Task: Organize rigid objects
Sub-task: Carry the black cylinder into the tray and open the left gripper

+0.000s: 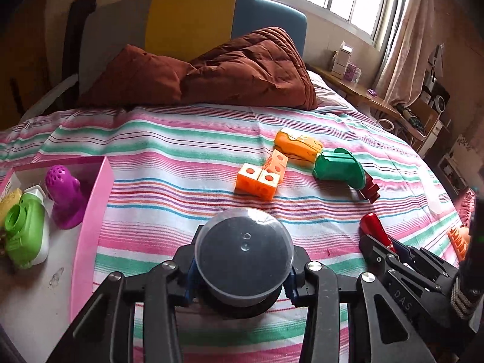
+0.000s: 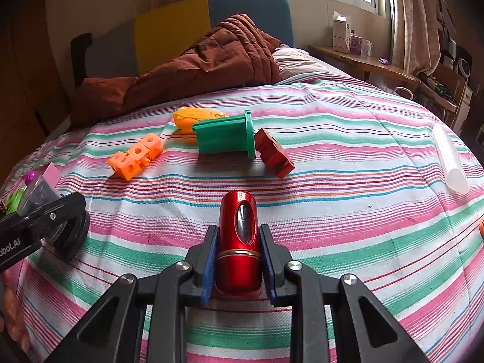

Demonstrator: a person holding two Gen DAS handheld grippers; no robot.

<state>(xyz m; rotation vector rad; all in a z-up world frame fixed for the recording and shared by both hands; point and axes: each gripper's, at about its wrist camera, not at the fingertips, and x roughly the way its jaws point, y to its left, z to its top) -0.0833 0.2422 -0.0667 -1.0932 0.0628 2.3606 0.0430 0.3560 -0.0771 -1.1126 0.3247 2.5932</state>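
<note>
My left gripper (image 1: 243,275) is shut on a round black container with a clear lid (image 1: 243,255), held over the striped bed. It also shows at the left edge of the right wrist view (image 2: 45,211). My right gripper (image 2: 239,260) is shut on a shiny red metal cylinder (image 2: 238,242), whose tip shows in the left wrist view (image 1: 373,225). On the bed lie joined orange cubes (image 1: 263,175), a yellow-orange toy (image 1: 298,145), a green plastic piece (image 1: 337,168) and a dark red block (image 2: 273,152). A pink box (image 1: 90,227) at left holds a purple toy (image 1: 65,195) and a green-white toy (image 1: 25,236).
A brown quilt (image 1: 230,72) is heaped at the head of the bed. A translucent white tube (image 2: 450,158) lies at the bed's right side. A wooden shelf (image 2: 372,63) with boxes stands under the window. An orange comb-like piece (image 1: 458,242) lies at far right.
</note>
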